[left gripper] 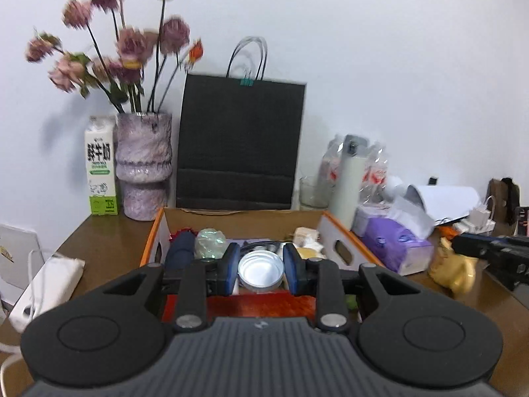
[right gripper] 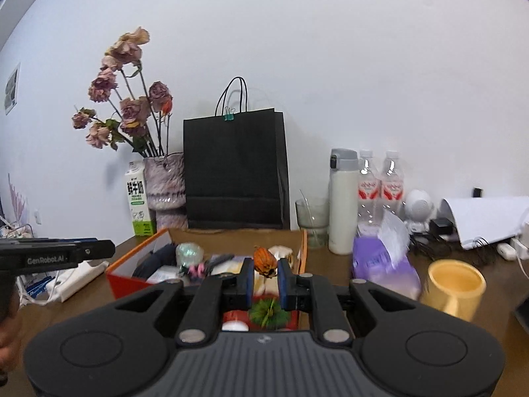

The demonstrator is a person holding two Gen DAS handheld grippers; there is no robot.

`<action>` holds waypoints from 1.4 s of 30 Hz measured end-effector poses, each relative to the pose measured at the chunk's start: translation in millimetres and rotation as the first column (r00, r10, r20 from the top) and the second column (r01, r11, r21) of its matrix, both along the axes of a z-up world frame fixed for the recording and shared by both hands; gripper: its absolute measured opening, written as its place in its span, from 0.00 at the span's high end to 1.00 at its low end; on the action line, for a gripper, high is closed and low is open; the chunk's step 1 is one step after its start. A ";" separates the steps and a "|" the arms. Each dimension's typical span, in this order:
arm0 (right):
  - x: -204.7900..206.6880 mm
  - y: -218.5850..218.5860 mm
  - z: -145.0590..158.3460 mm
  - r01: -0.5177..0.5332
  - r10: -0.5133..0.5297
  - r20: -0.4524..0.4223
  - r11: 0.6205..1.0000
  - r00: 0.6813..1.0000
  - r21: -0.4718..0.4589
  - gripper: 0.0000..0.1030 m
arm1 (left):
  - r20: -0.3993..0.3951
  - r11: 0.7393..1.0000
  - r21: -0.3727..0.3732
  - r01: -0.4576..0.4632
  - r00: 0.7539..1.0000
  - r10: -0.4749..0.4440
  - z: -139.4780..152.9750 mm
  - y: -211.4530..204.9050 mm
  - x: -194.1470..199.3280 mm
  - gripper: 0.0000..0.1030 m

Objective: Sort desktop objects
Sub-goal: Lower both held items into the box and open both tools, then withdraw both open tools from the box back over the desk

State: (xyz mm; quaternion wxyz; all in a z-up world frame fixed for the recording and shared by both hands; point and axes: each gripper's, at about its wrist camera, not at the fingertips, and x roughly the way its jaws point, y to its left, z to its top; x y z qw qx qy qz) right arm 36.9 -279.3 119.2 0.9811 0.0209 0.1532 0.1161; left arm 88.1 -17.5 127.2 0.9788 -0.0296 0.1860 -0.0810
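Your left gripper (left gripper: 261, 269) is clamped on a small round silver tin (left gripper: 261, 270), its two blue pads pressed against the tin's sides, and you are holding it over the near part of the open cardboard box (left gripper: 158, 231) with the orange rim. In the left wrist view, that box already holds a dark blue bundle (left gripper: 178, 253) at about 9 o'clock from the tin, a clear greenish ball (left gripper: 210, 240) at 10 o'clock, and some pale yellow and cream things (left gripper: 309, 241) at 2 o'clock. Your right gripper (right gripper: 266, 276) has its pads close together on either side of an orange pumpkin-like ornament (right gripper: 264, 261); you cannot tell from this view whether the pads are touching it or it lies in the box behind them. Below those pads, at 6 o'clock, a green tuft (right gripper: 267, 312) sits on something red. Outside the box, a purple tissue pack (right gripper: 380, 261) lies at 3 o'clock from the right gripper with a yellow mug (right gripper: 454, 289) just beyond it. At 12 o'clock behind the box stands a black paper bag (right gripper: 234, 172), with a vase of dried pink flowers (right gripper: 165, 185) and a milk carton (right gripper: 139, 198) at 10 o'clock.
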 end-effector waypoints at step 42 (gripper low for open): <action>123.8 50.9 -26.8 -0.095 0.093 -0.341 0.995 0.936 0.011 0.30 | -0.151 0.989 0.146 -0.014 0.988 0.037 -22.7 7.3 22.1 0.02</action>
